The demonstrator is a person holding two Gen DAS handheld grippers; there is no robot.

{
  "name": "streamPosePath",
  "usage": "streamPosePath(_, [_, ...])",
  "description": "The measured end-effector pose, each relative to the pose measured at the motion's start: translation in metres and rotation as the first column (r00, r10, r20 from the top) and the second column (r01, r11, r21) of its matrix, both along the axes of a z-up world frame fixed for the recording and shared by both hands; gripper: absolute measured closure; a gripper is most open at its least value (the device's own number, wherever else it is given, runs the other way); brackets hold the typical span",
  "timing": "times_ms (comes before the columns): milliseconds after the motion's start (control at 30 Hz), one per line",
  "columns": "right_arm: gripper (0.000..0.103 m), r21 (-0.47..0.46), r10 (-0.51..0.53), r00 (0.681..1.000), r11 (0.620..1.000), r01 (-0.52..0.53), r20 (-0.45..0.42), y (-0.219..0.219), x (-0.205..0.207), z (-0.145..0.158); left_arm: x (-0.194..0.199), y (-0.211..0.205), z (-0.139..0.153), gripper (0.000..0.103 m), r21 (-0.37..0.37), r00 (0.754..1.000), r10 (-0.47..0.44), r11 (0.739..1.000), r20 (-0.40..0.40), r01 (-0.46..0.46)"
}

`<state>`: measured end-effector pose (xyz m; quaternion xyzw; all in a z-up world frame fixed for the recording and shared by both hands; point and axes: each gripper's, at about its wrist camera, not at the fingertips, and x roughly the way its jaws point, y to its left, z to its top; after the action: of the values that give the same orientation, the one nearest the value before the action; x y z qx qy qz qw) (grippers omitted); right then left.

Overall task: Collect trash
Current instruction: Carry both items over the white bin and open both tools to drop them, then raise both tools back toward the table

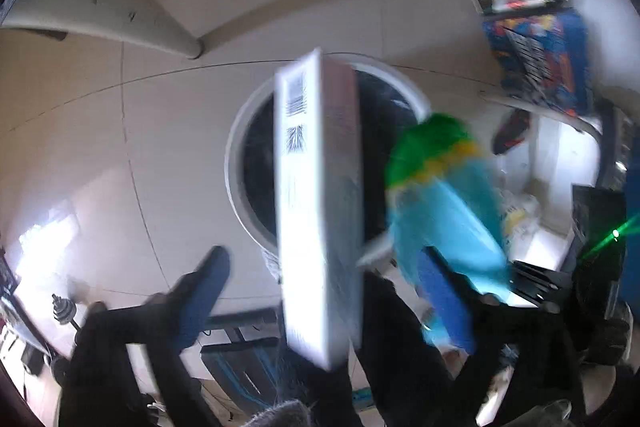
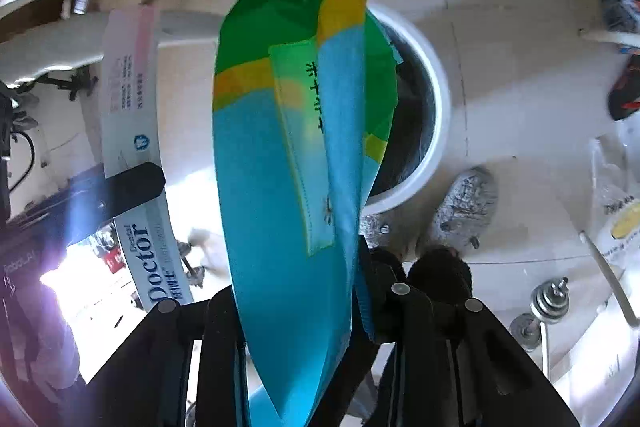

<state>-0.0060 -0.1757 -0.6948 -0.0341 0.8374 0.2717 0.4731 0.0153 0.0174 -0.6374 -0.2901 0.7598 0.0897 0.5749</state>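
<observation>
A round white trash bin (image 1: 240, 131) with a black liner stands on the tiled floor below both grippers. My left gripper (image 1: 324, 291) is open, its blue-padded fingers (image 1: 204, 287) spread wide. A long white toothpaste box (image 1: 316, 207) hangs between them above the bin, touching neither pad. In the right wrist view the same box (image 2: 136, 107) shows at the left, printed "Doctor", and the bin (image 2: 438, 115) lies beyond. My right gripper (image 2: 296, 303) holds a soft blue, yellow and green pack (image 2: 280, 147) that fills the gap between its fingers and points toward the bin. That pack (image 1: 440, 195) also shows, blurred, at the bin's right edge.
A person's grey slipper (image 2: 468, 203) stands right beside the bin. Small dumbbells (image 2: 548, 303) lie on the floor at the right. A colourful blue box (image 1: 540, 67) and other clutter line the right side. A white table leg (image 1: 188, 47) and a dark wooden bar stand farther back.
</observation>
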Motion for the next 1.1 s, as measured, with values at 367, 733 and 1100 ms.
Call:
streamPosePath(367, [0.0, -0.205, 0.081, 0.966, 0.978, -0.03, 0.245, -0.008, 0.012, 0.004, -0.033, -0.001, 0.035, 0.003, 0.26, 0.999, -0.029, 0.966, 0.036, 0.019])
streamPosePath(733, [0.0, -0.242, 0.09, 0.916, 0.97, 0.008, 0.391, -0.006, 0.022, 0.06, -0.053, -0.01, 0.068, 0.003, 0.272, 0.999, 0.013, 0.962, 0.051, -0.027])
streamPosePath(1100, [0.0, -0.21, 0.092, 0.888, 0.978, 0.005, 0.45, -0.01, 0.007, 0.137, -0.074, -0.024, 0.132, 0.003, 0.274, 0.996, 0.019, 0.961, 0.09, -0.043])
